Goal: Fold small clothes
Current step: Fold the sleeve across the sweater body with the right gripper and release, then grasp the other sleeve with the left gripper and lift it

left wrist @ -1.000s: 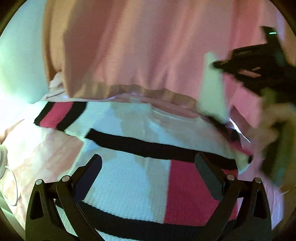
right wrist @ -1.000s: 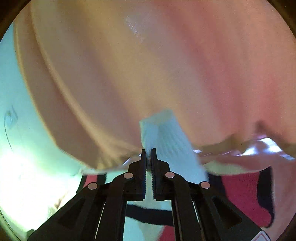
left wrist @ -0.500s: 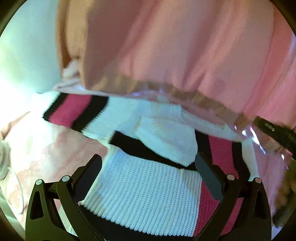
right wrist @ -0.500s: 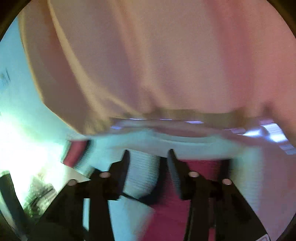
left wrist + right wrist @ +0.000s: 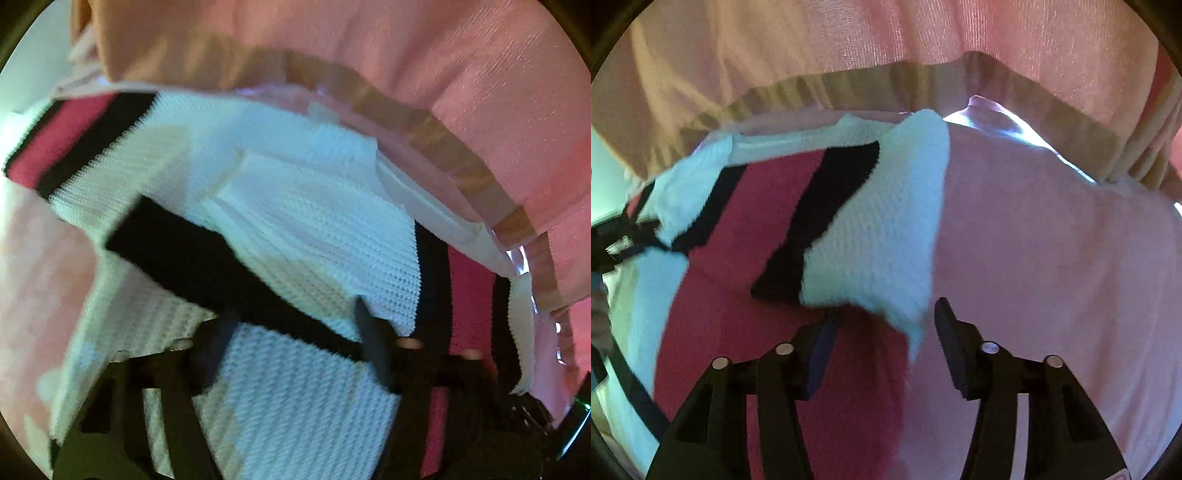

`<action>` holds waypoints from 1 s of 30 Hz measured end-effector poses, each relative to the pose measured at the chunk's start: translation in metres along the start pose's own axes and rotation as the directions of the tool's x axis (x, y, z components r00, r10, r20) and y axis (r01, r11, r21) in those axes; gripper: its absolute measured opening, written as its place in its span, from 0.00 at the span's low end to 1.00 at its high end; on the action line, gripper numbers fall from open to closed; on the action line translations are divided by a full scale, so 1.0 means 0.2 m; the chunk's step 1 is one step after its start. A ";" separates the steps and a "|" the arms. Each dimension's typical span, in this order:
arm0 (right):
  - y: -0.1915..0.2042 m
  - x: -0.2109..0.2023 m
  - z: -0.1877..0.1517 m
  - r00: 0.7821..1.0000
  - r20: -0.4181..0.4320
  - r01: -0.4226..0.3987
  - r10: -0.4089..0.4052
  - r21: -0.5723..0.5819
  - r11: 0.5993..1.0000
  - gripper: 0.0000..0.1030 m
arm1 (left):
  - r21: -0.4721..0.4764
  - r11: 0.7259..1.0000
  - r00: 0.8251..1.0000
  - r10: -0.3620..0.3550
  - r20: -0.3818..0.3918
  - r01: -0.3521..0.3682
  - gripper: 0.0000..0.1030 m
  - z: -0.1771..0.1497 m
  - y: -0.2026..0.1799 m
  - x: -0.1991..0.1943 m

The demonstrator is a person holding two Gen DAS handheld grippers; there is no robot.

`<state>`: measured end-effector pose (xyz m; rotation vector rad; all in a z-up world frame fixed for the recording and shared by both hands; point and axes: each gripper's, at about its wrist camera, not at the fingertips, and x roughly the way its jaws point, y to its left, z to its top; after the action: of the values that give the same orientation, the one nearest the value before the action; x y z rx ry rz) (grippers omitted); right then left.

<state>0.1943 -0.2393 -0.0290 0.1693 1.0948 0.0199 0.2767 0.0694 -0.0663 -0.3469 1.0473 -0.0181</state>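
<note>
A small knit sweater (image 5: 314, 236) with white, black and magenta blocks lies flat on a pink sheet (image 5: 1052, 240). One sleeve is folded across its body. My left gripper (image 5: 291, 325) is open, low over the sweater's black stripe and white panel, holding nothing. In the right wrist view the folded sleeve (image 5: 871, 236) lies on the magenta part, its white cuff just ahead of my right gripper (image 5: 886, 321), which is open and empty. The left gripper's black frame (image 5: 613, 240) shows at that view's left edge.
A person's pink shirt with a tan hem (image 5: 886, 44) fills the top of both views, right behind the sweater. Pink sheet extends to the right of the sweater and also to the left in the left wrist view (image 5: 40, 266).
My right gripper carried the sleeve over the sweater, opened and let it go. My left gripper has moved closer over the sweater and stayed open.
</note>
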 end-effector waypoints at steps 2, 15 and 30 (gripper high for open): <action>-0.04 -0.01 0.04 0.999 0.037 0.005 -0.006 0.051 0.999 0.12 | 0.024 0.999 0.999 0.020 0.034 -0.021 0.21 0.01 -0.02 0.00; -0.49 -0.11 -0.06 0.987 0.035 0.143 -0.154 0.209 0.967 0.09 | 0.142 0.988 0.998 -0.059 0.004 0.058 0.07 -0.10 -0.25 0.06; -0.34 -0.39 0.10 0.989 0.127 0.062 -0.080 0.140 0.988 0.45 | 0.027 0.994 0.994 -0.108 0.025 0.108 0.26 0.03 -0.08 0.03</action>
<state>0.1713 -0.3168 0.0388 0.2499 0.9696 -0.1290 0.2872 0.0557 -0.0635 -0.3795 1.0006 -0.1237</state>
